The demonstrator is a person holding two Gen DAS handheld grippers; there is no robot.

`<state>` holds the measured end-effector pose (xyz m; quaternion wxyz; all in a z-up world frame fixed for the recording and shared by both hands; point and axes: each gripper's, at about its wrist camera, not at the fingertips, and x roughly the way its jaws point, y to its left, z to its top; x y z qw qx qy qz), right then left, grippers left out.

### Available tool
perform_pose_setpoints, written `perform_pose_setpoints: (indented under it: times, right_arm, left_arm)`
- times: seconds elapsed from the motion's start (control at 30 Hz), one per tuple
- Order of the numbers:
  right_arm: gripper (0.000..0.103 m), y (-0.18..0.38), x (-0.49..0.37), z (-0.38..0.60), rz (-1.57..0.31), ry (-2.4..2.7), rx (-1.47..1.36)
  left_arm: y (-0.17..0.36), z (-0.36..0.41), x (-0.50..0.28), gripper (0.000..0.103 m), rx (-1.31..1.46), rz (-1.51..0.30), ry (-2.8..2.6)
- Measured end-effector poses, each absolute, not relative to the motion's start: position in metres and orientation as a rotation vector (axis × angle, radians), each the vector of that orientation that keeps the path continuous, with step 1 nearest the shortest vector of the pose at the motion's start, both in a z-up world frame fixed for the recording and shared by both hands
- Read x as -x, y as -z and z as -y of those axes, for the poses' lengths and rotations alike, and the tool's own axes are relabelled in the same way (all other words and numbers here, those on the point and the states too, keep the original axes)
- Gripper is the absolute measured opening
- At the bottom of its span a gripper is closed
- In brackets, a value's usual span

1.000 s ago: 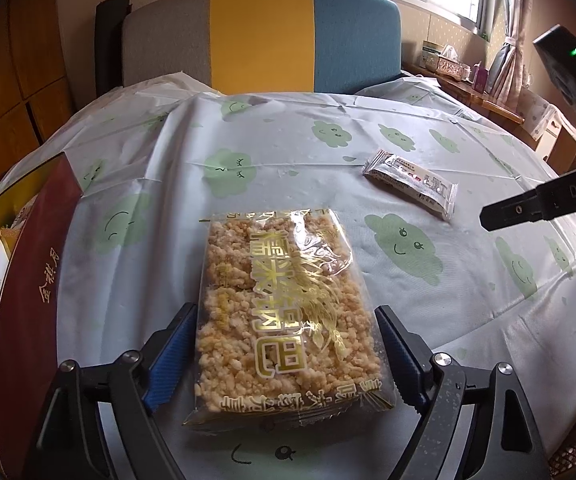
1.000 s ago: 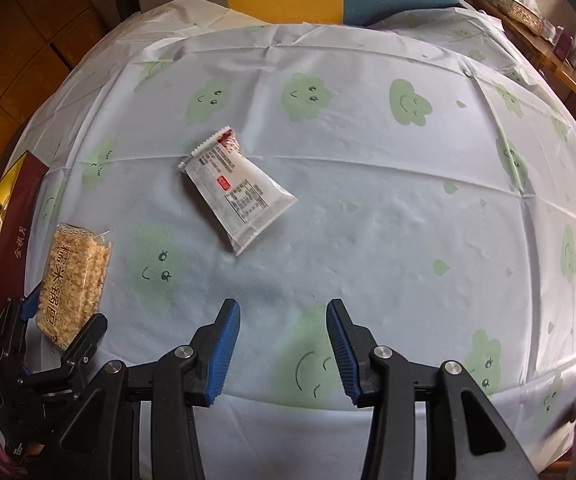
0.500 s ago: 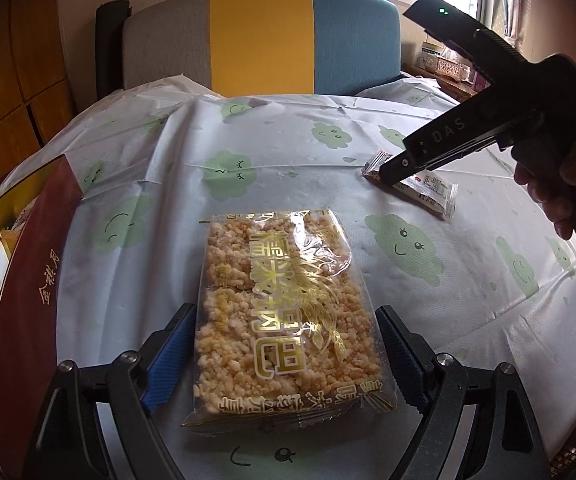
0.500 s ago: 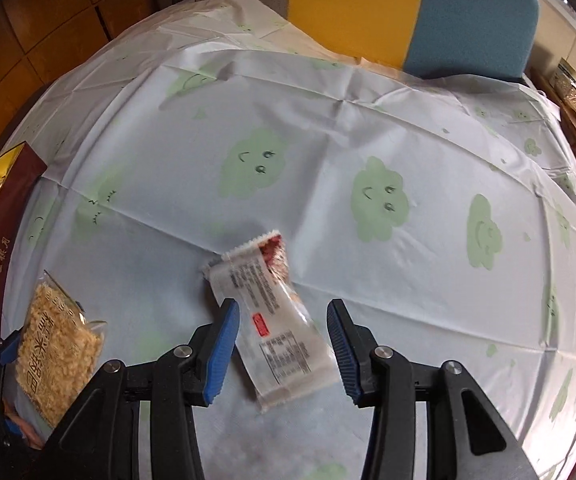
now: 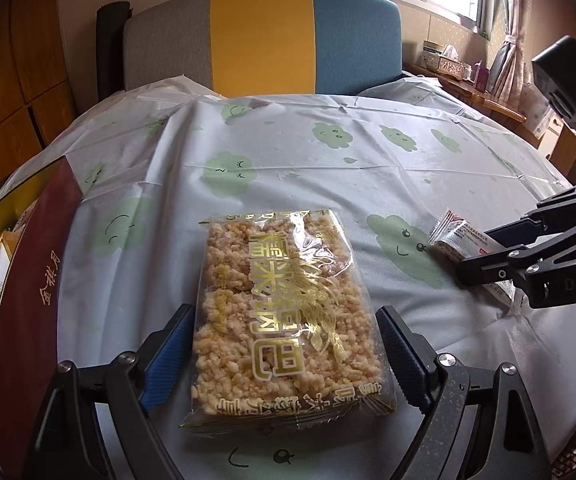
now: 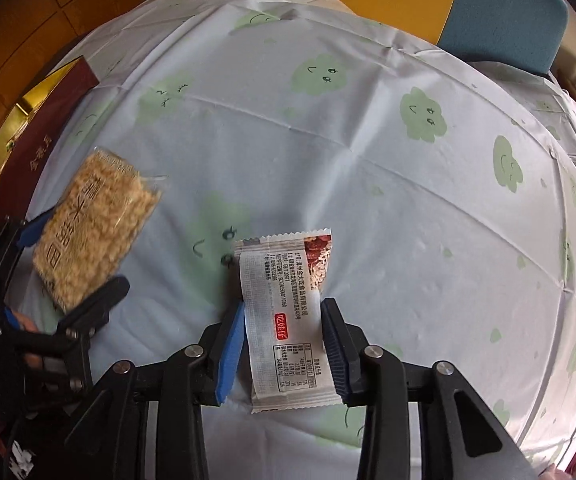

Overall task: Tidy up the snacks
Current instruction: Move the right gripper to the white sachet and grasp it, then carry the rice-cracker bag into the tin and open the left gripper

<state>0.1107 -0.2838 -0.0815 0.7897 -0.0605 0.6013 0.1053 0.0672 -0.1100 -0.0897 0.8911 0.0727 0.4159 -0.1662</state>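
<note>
A clear pack of puffed rice crackers (image 5: 284, 280) with gold lettering lies on the cloud-print tablecloth (image 5: 328, 168). It sits between the blue pads of my left gripper (image 5: 284, 316), which is open, each pad a little off the pack's side. At the right lies a white snack bar wrapper (image 6: 284, 276) with a red label. My right gripper (image 6: 284, 306) points down over it, its jaws closing with both pads against the wrapper's long edges. From the left wrist view, the right gripper (image 5: 476, 254) straddles the white bar (image 5: 450, 234).
A dark red box (image 5: 28, 280) with gold characters stands open at the table's left edge, snacks inside. Behind the table is a grey, yellow and blue chair back (image 5: 264, 40). A sideboard with boxes (image 5: 448, 64) runs along the window at the right.
My right gripper came in over the white bar, dropped low and rolled, and its pads closed onto the wrapper's sides. The bar now lies nearer the front. The left gripper stayed still.
</note>
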Motion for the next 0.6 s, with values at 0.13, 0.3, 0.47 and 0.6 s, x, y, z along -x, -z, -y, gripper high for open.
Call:
perform_pose_setpoints:
  times: [0.13,0.3,0.47,0.6]
  right_arm:
    - [0.041,0.084,-0.103,0.292,-1.257,-0.222,0.072]
    - [0.041,0.085,-0.1,0.287,-1.231,-0.224,0.129]
    - [0.041,0.084,-0.079,0.266,-1.223,-0.216,0.184]
    - [0.041,0.087,-0.082,0.263,-1.228,-0.221,0.189]
  left_arm:
    - [0.088,0.113,-0.072,0.089,-0.155,-0.893,0.342]
    - [0.084,0.113,-0.074,0.073,-0.155,-0.902,0.327]
    - [0.082,0.11,-0.073,0.073,-0.151,-0.919,0.307]
    - [0.078,0.106,-0.071,0.073,-0.147,-0.933,0.279]
